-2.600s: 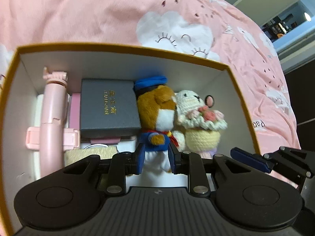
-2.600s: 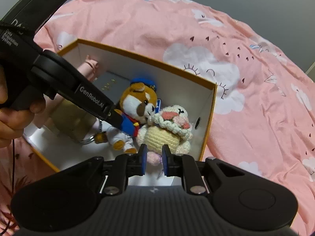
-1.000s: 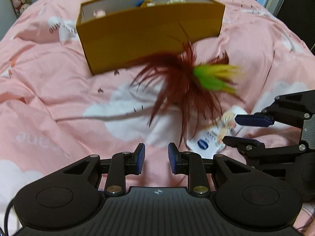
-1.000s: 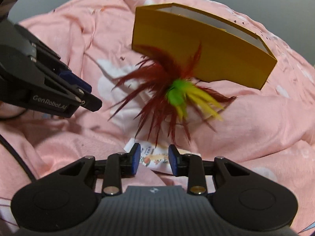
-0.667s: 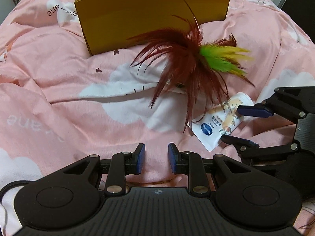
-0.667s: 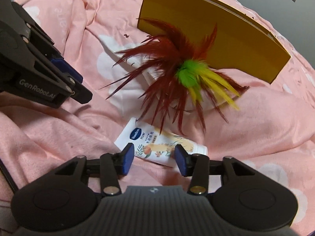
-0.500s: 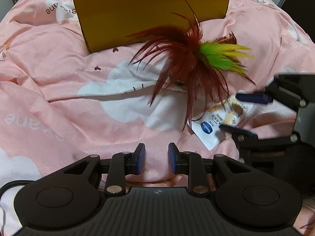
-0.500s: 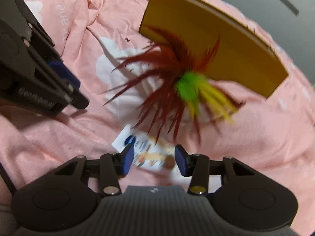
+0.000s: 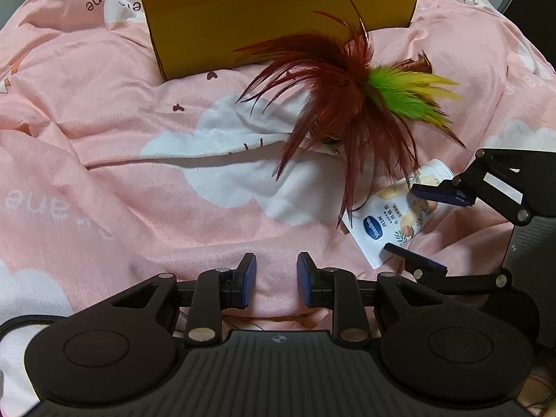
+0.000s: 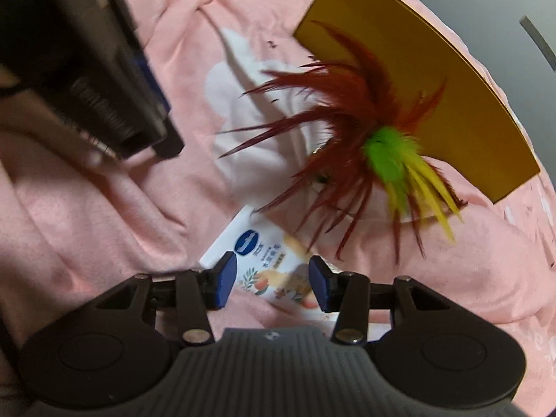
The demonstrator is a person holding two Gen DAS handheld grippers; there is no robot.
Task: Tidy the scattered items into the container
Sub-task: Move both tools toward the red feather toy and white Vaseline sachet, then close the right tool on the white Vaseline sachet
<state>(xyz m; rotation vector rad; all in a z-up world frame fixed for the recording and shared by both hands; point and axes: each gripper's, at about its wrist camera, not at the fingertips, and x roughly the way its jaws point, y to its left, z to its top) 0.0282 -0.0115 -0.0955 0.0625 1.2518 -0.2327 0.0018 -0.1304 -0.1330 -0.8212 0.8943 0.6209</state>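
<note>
Right gripper (image 10: 271, 283) over the Vaseline tube (image 10: 264, 267)
I see its jaws wide, straddling the tube; left gripper (image 9: 276, 283) narrow, empty, at lower centre.

Both wrist views look low across the bedspread (image 9: 104, 160), sharing feather toy (image 9: 347, 93) and box (image 10: 434, 97).

Pink bed quilt (image 9: 104, 173) with white cloud prints, rumpled, yellow cardboard box (image 9: 278, 14) standing on it, red-green-yellow feather toy (image 9: 351, 104) lying just before the box, white Vaseline tube (image 9: 392, 219) flat beside the feathers
</note>
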